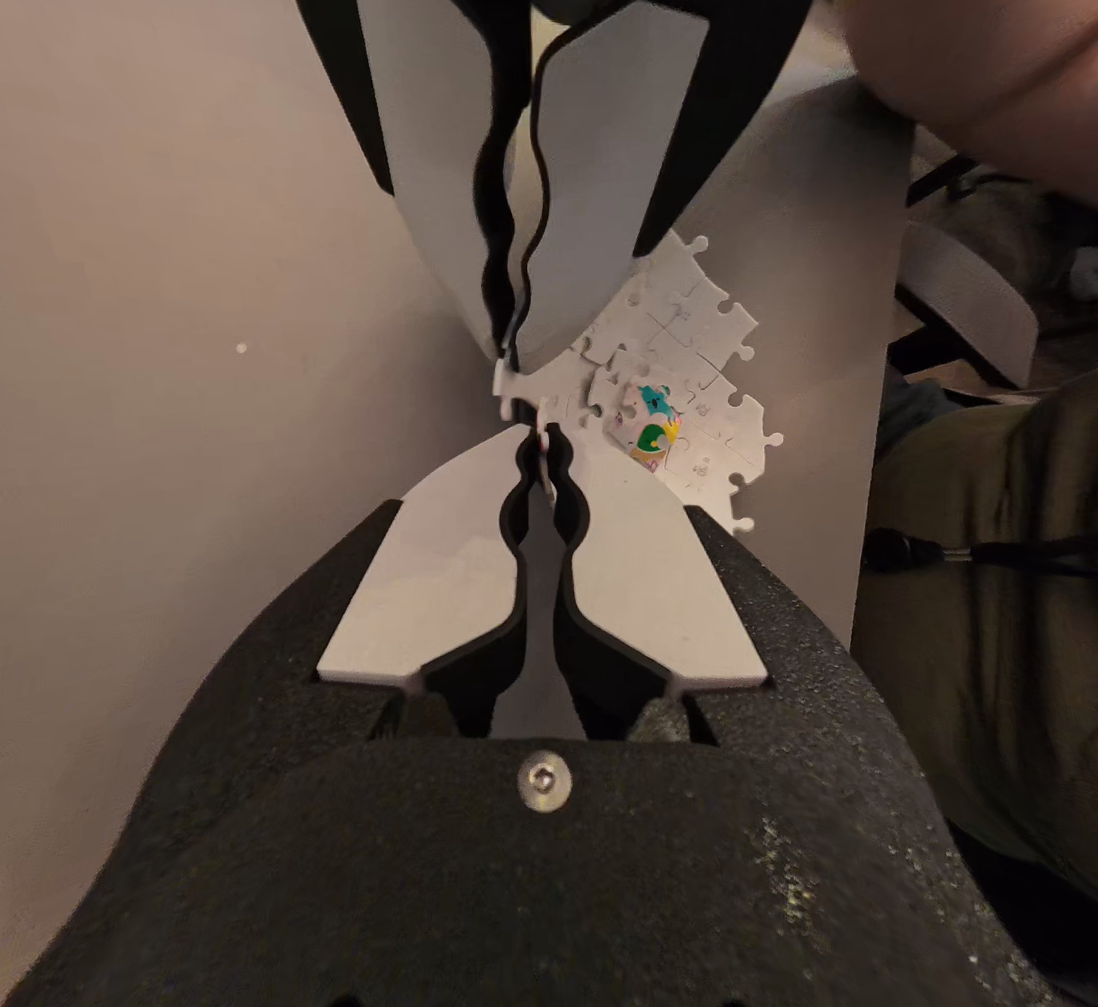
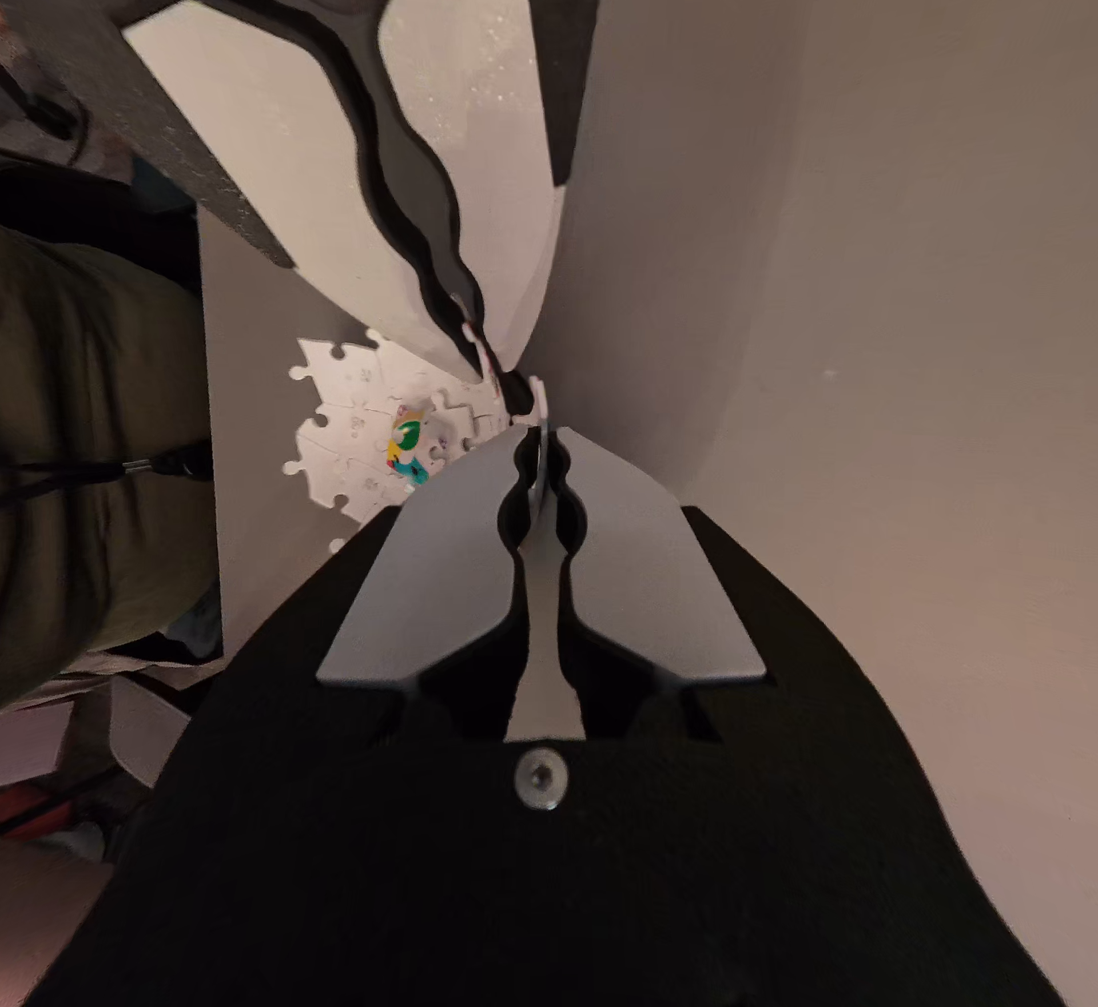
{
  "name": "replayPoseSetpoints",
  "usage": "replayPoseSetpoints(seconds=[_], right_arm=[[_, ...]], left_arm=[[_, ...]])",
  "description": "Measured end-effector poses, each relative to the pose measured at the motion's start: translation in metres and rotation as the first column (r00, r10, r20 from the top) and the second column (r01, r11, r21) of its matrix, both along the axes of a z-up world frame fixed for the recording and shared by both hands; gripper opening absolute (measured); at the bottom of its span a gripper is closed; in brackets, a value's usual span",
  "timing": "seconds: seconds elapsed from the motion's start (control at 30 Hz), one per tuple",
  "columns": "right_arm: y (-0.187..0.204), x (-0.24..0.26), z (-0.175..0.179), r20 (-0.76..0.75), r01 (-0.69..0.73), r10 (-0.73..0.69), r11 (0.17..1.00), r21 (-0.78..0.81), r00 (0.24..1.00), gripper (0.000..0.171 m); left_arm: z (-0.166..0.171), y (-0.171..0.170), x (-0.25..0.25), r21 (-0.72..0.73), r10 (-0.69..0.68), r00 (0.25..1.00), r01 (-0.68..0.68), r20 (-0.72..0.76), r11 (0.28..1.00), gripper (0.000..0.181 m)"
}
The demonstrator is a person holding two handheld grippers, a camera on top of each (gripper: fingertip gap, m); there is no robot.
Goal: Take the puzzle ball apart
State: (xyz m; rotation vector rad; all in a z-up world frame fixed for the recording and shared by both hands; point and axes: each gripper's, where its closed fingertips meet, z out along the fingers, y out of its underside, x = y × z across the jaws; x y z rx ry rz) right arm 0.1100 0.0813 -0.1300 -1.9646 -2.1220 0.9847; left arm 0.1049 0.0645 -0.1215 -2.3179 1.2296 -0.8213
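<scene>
Wrist cameras face-to-face — close, sharing puzzle pieces (image 1: 683, 384) on table (image 1: 237, 265)

A small white puzzle piece (image 1: 506, 384) is pinched edge-on at the tips of the right claw (image 1: 505, 351), touching a second white piece (image 1: 543, 444) clamped edge-on in the left claw (image 1: 542, 438). Below and beside the meeting claw tips, the rest of the puzzle ball (image 1: 683, 378) lies flattened, blank side up, with one colourful printed piece (image 1: 653, 420) on it.

Likely an office or home workroom: a plain grey desk (image 1: 820, 325) beside a chair (image 1: 962, 301).
</scene>
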Motion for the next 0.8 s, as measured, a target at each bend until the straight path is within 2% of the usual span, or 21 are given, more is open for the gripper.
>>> replayPoseSetpoints(seconds=[0.17, 0.33, 0.47, 0.57, 0.67, 0.73, 0.8], right_arm=[[-0.003, 0.0, 0.003, -0.047, -0.042, 0.043, 0.999, 0.016, 0.998, 0.003], [0.002, -0.004, 0.023, -0.204, -0.005, 0.0, 1.0, -0.026, 0.979, 0.015], [0.005, -0.001, 0.057, -0.428, 0.062, -0.039, 0.997, 0.042, 0.903, 0.014], [-0.004, 0.002, 0.078, -0.545, 0.133, -0.016, 0.975, 0.177, 0.838, 0.014], [-0.019, -0.001, 0.072, -0.503, 0.096, 0.049, 0.961, 0.259, 0.863, 0.018], [-0.021, -0.006, 0.063, -0.436, 0.04, 0.088, 0.96, 0.276, 0.896, 0.019], [-0.016, -0.009, 0.052, -0.365, -0.023, 0.137, 0.954, 0.299, 0.921, 0.019]], left_arm=[[-0.001, 0.0, 0.0, -0.026, -0.004, 1.0, 0.005, 0.025, 1.0, 0.004], [0.01, 0.007, -0.006, -0.016, 0.054, 0.992, -0.052, 0.118, 0.998, 0.013], [0.003, 0.002, -0.01, -0.122, 0.087, 0.991, -0.074, 0.105, 0.99, 0.02], [0.001, -0.003, -0.006, -0.178, 0.088, 0.988, -0.065, 0.125, 0.982, 0.006], [-0.002, -0.005, -0.006, -0.17, 0.068, 0.992, -0.049, 0.109, 0.984, 0.006], [-0.003, -0.007, -0.007, -0.161, 0.075, 0.992, -0.058, 0.105, 0.985, 0.021], [-0.002, -0.009, -0.011, -0.14, 0.117, 0.986, -0.1, 0.12, 0.985, 0.025]])
